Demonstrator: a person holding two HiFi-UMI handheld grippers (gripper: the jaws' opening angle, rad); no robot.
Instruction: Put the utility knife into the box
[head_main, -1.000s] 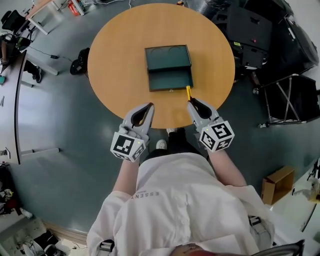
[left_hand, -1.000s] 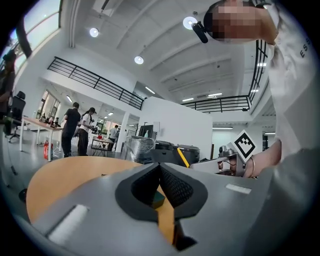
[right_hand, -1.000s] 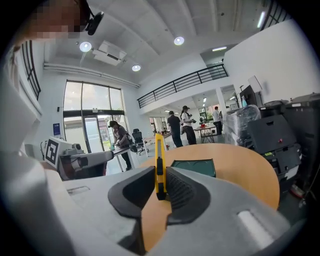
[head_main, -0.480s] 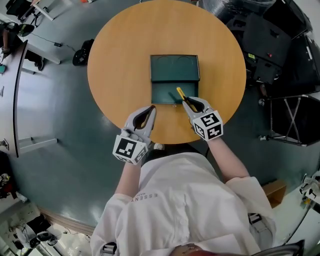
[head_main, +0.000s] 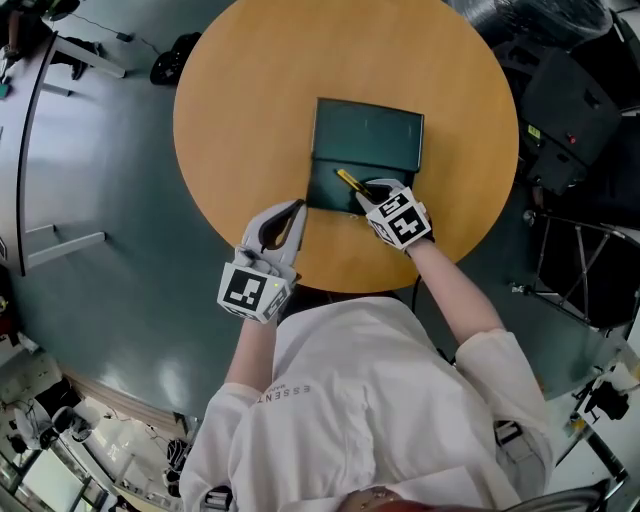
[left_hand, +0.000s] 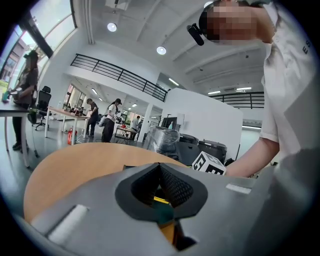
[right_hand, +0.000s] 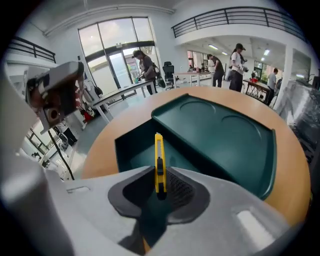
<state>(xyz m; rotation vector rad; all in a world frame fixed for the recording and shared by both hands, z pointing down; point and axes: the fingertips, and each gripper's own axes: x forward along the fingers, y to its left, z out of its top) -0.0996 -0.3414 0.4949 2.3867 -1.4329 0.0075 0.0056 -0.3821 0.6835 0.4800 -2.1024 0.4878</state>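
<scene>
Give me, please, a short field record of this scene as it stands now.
table: round, wooden
box: dark green, open, lid laid back flat behind it
utility knife: yellow, clamped in the right tool, tip out over the open compartment
right tool: shut on the utility knife, at the box's near edge
left tool: shut, empty, over the table beside the box
step: knife not yet released

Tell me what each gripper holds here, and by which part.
The right gripper pinches the yellow knife by its back end, the tip pointing out over the open box. The left gripper, jaws together, holds nothing.
</scene>
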